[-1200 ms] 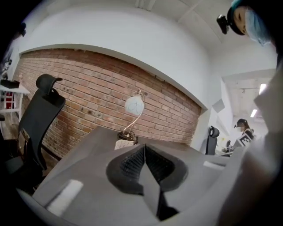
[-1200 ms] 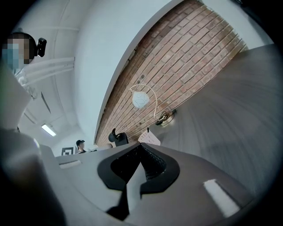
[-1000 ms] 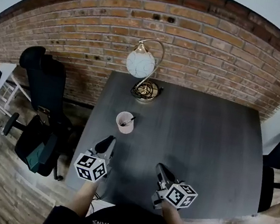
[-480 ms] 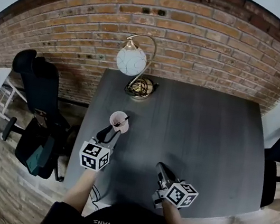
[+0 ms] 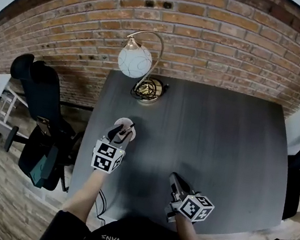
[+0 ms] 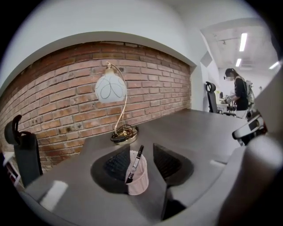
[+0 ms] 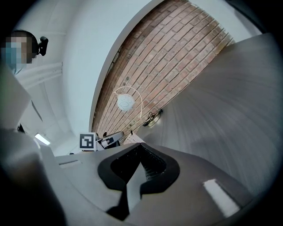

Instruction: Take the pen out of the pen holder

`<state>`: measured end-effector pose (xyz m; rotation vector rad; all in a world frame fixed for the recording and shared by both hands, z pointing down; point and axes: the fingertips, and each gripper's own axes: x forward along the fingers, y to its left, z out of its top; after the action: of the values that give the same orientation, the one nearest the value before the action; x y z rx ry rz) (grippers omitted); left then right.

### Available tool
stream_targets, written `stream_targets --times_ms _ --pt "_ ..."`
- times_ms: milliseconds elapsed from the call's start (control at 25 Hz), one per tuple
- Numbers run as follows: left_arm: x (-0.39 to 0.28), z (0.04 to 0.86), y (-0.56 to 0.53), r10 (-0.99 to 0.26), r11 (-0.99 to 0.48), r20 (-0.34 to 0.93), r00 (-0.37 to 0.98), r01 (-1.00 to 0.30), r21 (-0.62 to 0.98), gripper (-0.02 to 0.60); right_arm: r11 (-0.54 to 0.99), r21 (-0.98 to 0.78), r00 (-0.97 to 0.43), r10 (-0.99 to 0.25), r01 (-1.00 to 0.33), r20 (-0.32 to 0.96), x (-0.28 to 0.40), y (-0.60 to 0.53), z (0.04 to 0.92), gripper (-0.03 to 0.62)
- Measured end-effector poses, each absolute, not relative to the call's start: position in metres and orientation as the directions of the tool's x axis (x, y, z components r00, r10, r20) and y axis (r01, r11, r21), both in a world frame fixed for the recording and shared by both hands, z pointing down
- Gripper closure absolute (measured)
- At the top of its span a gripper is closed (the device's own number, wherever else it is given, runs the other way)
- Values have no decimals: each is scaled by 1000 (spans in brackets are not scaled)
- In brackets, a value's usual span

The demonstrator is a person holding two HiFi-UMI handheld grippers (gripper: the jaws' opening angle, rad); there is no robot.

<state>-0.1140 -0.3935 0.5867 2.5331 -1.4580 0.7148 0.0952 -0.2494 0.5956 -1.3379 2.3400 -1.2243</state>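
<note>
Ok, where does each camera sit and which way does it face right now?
Head view: on the head, looking steeply down at the table; both forearms, left tongs and right tongs show.
Left gripper view: rides the left tongs, faces the brick wall; its jaws have just been opening, the cup with the pen between them.
Right gripper view: rides the right tongs, tilted, faces the same brick wall across the table; its jaws are together, empty.
Shared: the lamp shows in all three.
</note>
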Motion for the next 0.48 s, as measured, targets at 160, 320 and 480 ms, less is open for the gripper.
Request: stream_targets --times_ms 160,320,480 --pt "-106 595 -408 -759 -554 511 403 -812 -182 408 239 -739 -574 -785 -630 234 101 -254 602 594" --pt "-95 598 -418 -732 -579 555 394 -790 -203 410 225 -743 -565 -790 -630 240 110 -261 607 594" --pt "-94 609 -425 -708 -592 600 372 -777 -216 408 220 -746 -561 -792 -629 241 115 -268 610 594"
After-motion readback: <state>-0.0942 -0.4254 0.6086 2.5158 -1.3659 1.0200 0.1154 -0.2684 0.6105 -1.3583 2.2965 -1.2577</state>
